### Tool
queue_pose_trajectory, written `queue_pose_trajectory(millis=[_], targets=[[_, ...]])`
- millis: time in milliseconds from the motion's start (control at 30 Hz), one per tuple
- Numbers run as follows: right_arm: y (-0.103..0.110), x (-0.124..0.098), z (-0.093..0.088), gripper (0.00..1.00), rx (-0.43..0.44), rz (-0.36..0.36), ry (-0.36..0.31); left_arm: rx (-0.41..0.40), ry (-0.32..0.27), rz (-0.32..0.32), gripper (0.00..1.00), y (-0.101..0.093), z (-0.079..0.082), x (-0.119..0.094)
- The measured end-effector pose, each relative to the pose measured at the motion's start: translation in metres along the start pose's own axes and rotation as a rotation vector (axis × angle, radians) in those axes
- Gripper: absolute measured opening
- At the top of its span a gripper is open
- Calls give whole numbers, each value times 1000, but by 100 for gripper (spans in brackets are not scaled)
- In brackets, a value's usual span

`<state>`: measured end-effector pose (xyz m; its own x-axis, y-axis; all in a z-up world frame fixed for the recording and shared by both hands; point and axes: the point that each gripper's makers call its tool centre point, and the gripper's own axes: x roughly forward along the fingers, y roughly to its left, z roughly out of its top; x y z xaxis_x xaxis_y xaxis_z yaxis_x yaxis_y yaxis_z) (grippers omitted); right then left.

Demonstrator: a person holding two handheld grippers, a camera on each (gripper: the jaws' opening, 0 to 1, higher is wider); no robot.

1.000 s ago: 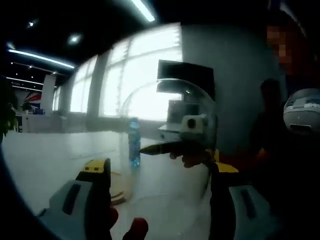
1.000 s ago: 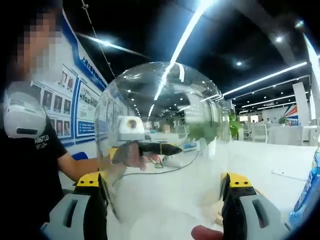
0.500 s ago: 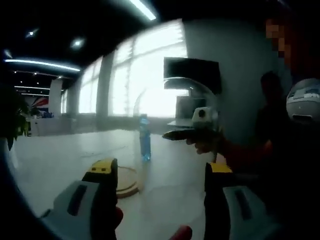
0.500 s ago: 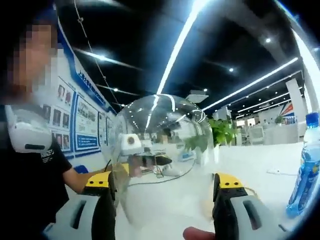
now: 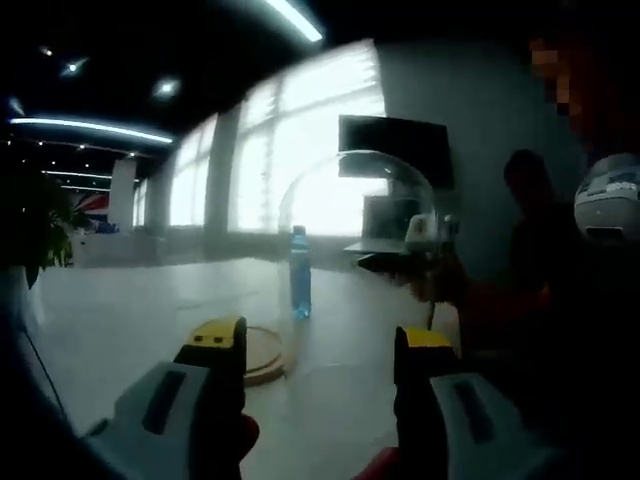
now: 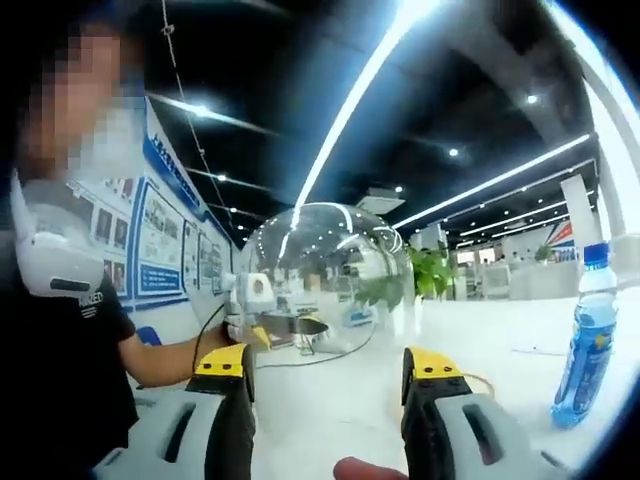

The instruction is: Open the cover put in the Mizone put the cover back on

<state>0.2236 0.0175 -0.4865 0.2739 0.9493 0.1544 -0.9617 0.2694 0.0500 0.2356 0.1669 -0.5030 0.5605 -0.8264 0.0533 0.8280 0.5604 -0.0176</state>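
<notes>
With the clear dome cover (image 6: 325,275) lifted off its wooden base (image 5: 262,352), opening looks done; Mizone bottle (image 6: 585,335) stands outside on the table (image 5: 120,310). Left gripper (image 5: 318,350) and right gripper (image 6: 328,370) jaws apart, the dome between both pairs; contact unclear.

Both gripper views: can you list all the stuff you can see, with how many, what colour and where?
clear dome cover: one, see-through, held between both grippers, up off the table
Mizone bottle: one, blue liquid, blue cap, upright on the table, right side of the right gripper view
round wooden base: one, light wood, flat on the table, near the bottle in the left gripper view
table: one, white, under everything
potted plant: one, green, behind the cover
cable: one, dark, lying on the table
poster wall: one, blue and white, on the left
left gripper: one, grey with yellow tips
right gripper: one, grey with yellow tips
person's arm: one, black sleeve
</notes>
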Motion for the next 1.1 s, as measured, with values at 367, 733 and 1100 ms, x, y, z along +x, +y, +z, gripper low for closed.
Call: queue_pose_trajectory(millis=[367,733,1100], targets=[[3,-5,4,38,-87,-63,-22,-39,-40,50,46,7,3,-3],[-29,-26,7,32,-96,-307,-14,2,-70,131,44,12,7,-11],[-42,-32,-3,33,-145,-436,24,13,-67,173,42,20,3,-16]])
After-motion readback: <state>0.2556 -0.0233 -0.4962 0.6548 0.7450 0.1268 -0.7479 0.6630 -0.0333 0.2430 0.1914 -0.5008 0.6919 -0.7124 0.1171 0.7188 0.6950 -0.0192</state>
